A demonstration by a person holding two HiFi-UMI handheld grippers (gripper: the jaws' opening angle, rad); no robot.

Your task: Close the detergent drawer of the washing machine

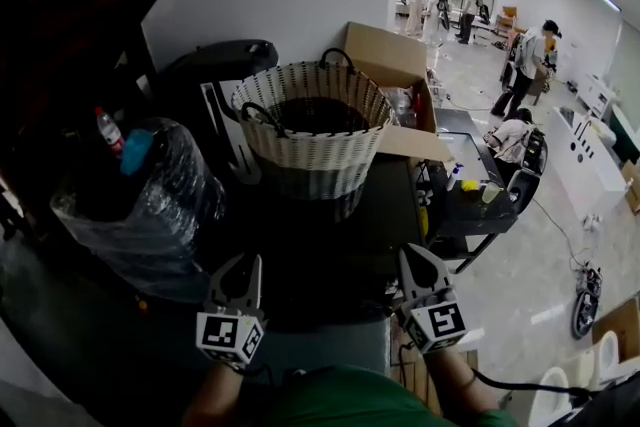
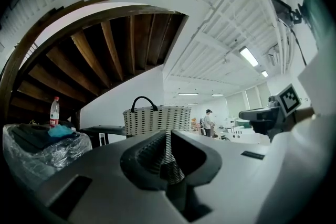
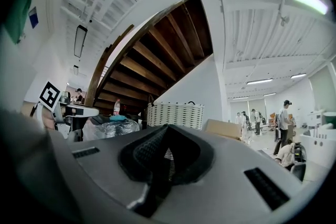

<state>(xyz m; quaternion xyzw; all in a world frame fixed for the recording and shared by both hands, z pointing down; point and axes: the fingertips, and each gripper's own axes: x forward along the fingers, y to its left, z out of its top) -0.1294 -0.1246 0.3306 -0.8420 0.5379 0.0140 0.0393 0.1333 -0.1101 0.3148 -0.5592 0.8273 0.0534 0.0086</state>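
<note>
Both sets of fingers are pressed together and hold nothing. The left gripper [image 2: 168,136] shows its dark ribbed pads meeting at the tips, with only a thin slit of background between them. The right gripper [image 3: 166,129] looks the same, its tips touching. In the head view the two grippers sit side by side at the bottom of the frame, well apart. Each points level toward twelve o'clock, and each marker cube [image 1: 230,335] faces the camera. A green sleeve [image 1: 340,400] lies just behind them at six o'clock.

A woven basket [image 1: 315,140] with black handles stands upright at twelve o'clock from the fingers, on a dark flat surface [image 1: 330,245]. An open cardboard box [image 1: 385,55] is just beside the basket at its one o'clock. At ten o'clock from the left gripper sits a clear plastic bag [image 1: 150,205] of dark things, with a red-capped bottle [image 1: 108,130] standing at its far edge. Several people [image 1: 525,60] are in the bright hall at two o'clock. Wooden stairs [image 3: 157,55] rise overhead.

The detergent drawer cannot be made out in any view.
</note>
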